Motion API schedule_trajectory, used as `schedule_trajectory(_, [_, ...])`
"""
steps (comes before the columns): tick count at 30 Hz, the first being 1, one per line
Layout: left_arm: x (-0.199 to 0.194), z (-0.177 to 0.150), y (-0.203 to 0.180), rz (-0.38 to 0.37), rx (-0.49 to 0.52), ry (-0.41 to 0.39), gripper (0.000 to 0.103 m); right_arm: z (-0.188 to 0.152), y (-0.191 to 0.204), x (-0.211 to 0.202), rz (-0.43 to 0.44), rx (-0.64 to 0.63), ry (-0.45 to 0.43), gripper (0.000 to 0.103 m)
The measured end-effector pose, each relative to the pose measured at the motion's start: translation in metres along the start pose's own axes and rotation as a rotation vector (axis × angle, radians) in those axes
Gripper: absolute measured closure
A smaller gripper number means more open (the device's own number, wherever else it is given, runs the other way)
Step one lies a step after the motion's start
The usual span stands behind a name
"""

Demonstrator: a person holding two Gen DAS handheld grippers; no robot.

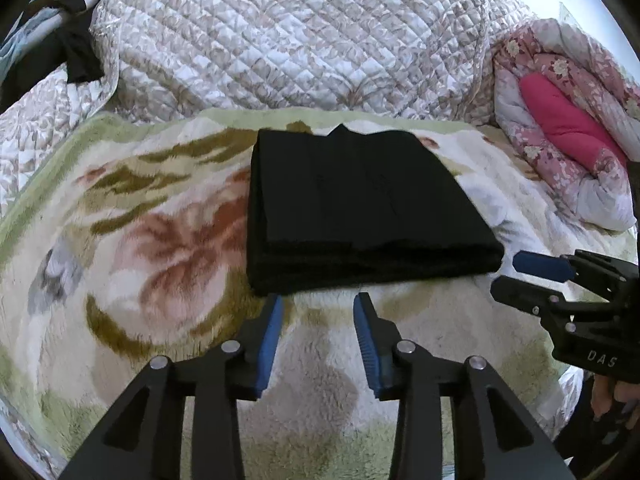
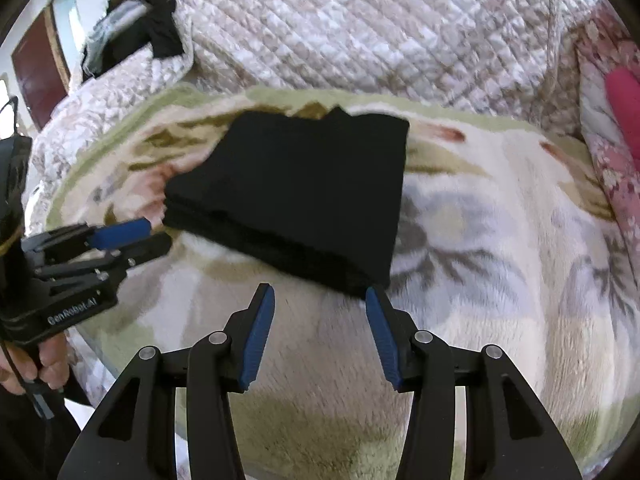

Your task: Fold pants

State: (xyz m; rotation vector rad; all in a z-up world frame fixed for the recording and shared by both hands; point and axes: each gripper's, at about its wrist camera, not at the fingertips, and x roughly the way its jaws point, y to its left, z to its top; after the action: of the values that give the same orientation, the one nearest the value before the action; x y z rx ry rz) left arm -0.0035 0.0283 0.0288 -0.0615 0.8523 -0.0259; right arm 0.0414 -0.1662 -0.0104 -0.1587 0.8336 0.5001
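Folded black pants (image 1: 360, 208) at frame centre, on the floral blanket (image 1: 160, 240). Left gripper (image 1: 318, 300) and right gripper (image 2: 320, 292) are held open, empty; the near edge should be squared evenly.

Folded pants (image 1: 360, 208) lie on the blanket (image 1: 160, 240) just ahead of both tongs, left tongs (image 1: 318, 308) at the near edge, right tongs (image 2: 320, 300) at the near right corner, quilt (image 1: 280, 40) behind, bundled bedding (image 1: 560, 140) far right.
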Motion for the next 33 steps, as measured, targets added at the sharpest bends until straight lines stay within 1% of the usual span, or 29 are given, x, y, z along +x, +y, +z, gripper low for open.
schedule_trajectory(5, [0.013, -0.003, 0.006, 0.027, -0.027, 0.048, 0.062, -0.004, -0.003, 0.018, -0.020, 0.010, 0.062, 0.055])
schedule_trajectory(6, [0.016, -0.004, 0.007, 0.029, -0.031, 0.057, 0.062, -0.004, -0.003, 0.020, -0.024, 0.008, 0.066, 0.053])
schedule_trajectory(9, [0.018, -0.006, 0.006, 0.035, -0.023, 0.061, 0.062, -0.005, -0.002, 0.021, -0.028, 0.002, 0.065, 0.051])
schedule_trajectory(11, [0.019, -0.006, 0.004, 0.037, -0.010, 0.063, 0.058, -0.005, -0.001, 0.021, -0.032, -0.004, 0.065, 0.050])
schedule_trajectory(14, [0.019, -0.007, 0.002, 0.039, 0.003, 0.063, 0.055, -0.005, -0.001, 0.022, -0.036, -0.006, 0.065, 0.049])
schedule_trajectory(21, [0.019, -0.007, 0.001, 0.046, 0.011, 0.065, 0.053, -0.006, 0.000, 0.023, -0.042, -0.011, 0.063, 0.048])
schedule_trajectory(26, [0.021, -0.008, 0.001, 0.060, 0.027, 0.068, 0.050, -0.007, 0.000, 0.023, -0.043, -0.012, 0.061, 0.048])
schedule_trajectory(33, [0.021, -0.007, 0.002, 0.063, 0.030, 0.071, 0.048, -0.006, 0.000, 0.023, -0.044, -0.015, 0.062, 0.047])
